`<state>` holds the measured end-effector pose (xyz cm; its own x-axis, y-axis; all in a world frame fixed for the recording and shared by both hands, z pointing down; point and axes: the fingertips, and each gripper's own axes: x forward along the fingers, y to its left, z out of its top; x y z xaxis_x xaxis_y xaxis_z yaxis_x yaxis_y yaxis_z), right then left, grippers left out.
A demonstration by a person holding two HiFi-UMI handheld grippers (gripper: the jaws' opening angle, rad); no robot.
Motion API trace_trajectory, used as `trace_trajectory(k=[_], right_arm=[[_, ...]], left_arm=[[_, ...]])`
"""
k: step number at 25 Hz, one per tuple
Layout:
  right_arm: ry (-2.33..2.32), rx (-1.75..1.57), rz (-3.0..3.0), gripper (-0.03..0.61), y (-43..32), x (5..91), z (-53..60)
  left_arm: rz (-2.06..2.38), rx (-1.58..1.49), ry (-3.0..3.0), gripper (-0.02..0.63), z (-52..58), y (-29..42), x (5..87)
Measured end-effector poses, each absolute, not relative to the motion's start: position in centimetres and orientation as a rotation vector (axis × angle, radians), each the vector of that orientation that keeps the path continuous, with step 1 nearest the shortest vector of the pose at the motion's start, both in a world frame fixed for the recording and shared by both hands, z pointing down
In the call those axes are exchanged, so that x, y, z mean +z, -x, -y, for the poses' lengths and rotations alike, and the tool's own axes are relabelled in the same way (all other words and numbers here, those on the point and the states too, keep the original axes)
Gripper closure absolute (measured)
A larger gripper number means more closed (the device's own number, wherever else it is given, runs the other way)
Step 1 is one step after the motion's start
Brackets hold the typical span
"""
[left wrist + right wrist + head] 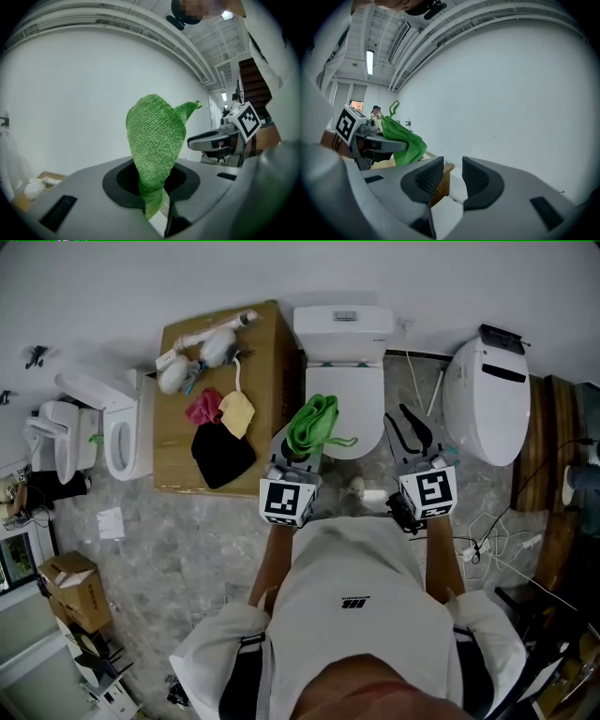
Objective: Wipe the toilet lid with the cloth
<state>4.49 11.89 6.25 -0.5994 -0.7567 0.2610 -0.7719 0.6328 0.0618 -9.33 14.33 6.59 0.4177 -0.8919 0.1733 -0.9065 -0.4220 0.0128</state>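
The white toilet stands against the far wall with its lid (pixel 344 381) down. My left gripper (pixel 298 454) hovers over the lid's front left, shut on a green cloth (pixel 314 423) that bunches up out of the jaws. In the left gripper view the cloth (pixel 154 140) rises from between the closed pads of the left gripper (pixel 154 190). My right gripper (pixel 410 439) hangs just off the bowl's right side, open by a narrow gap and holding nothing. The right gripper view shows the right gripper (pixel 452 176) with a bare gap, and the cloth (pixel 405 140) off to the left.
A brown box (pixel 272 343) left of the toilet carries pink (pixel 203 409), yellow (pixel 237 412) and black (pixel 221 454) rags and white items (pixel 202 348). Another toilet (pixel 112 427) stands far left, a white unit (pixel 487 399) at right. Cables (pixel 487 531) lie on the floor.
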Motion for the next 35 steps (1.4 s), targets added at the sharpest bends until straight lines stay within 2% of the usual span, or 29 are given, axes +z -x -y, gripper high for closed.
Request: trace_trajectory(k=[7,20,35], right_arm=[[-1.316,0.119,2.518,0.463,-4.0,8.9,-6.5],[-1.306,0.266,2.328,0.463,-2.6,19.3,1.5],[-1.223,0.446,2.270,0.463,-8.6,31.6,8.4]], left_arm=[[1.494,0.240,-2.610,0.520,-8.0,9.7,10.2],[1.201,0.346,-2.589,0.520,0.9,10.2,20.7],[1.081,0.531,-2.507,0.520,7.5,3.1,32.8]])
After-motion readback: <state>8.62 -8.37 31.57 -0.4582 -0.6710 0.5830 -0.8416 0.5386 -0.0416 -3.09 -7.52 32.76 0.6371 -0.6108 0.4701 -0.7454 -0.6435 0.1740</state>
